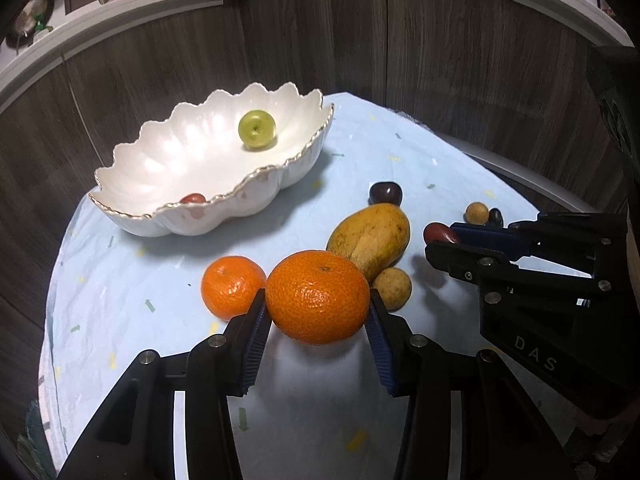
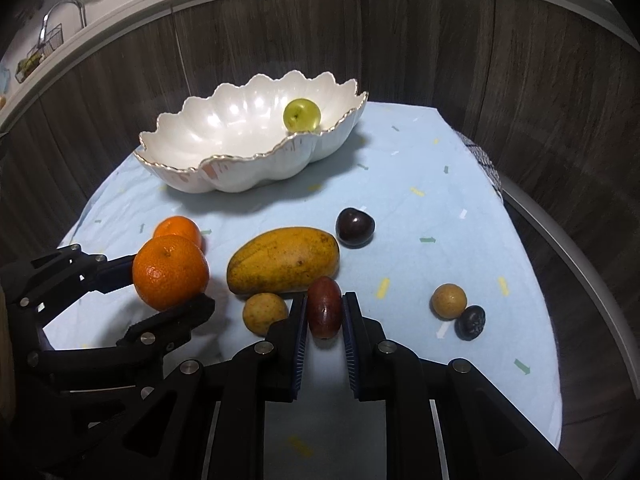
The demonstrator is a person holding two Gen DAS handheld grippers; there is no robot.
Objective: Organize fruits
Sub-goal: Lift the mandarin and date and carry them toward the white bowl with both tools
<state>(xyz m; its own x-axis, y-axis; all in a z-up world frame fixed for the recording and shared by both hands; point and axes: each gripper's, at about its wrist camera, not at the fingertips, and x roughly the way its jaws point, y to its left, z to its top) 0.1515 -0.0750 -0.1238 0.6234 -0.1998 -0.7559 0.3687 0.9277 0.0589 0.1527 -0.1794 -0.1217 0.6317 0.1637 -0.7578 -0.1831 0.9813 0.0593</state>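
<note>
A: From the left wrist, what's in the left gripper?

B: Its blue pads are pressed on either side of a big tangerine, near the front edge of the pale blue tablecloth. A smaller tangerine sits just beside it on the left, a yellow mango right behind it

A: And the bowl?

B: The white scalloped bowl stands toward the far left corner of the cloth, a green fruit inside it and a small red one low against its near rim. The right gripper shows at the right edge, closed on a reddish-brown date

A: Now the right wrist

B: The right gripper is clamped tight on the date, which stands upright between the pads, near the front edge and just ahead of the mango. A small tan round fruit lies beside it on the left. A dark plum sits behind the mango's right end; another tan fruit touches a black wrinkled one toward the right edge

A: The left gripper there?

B: At the left edge, closed on the big tangerine, the smaller tangerine behind it. The bowl with its green fruit stands at the far side
</note>
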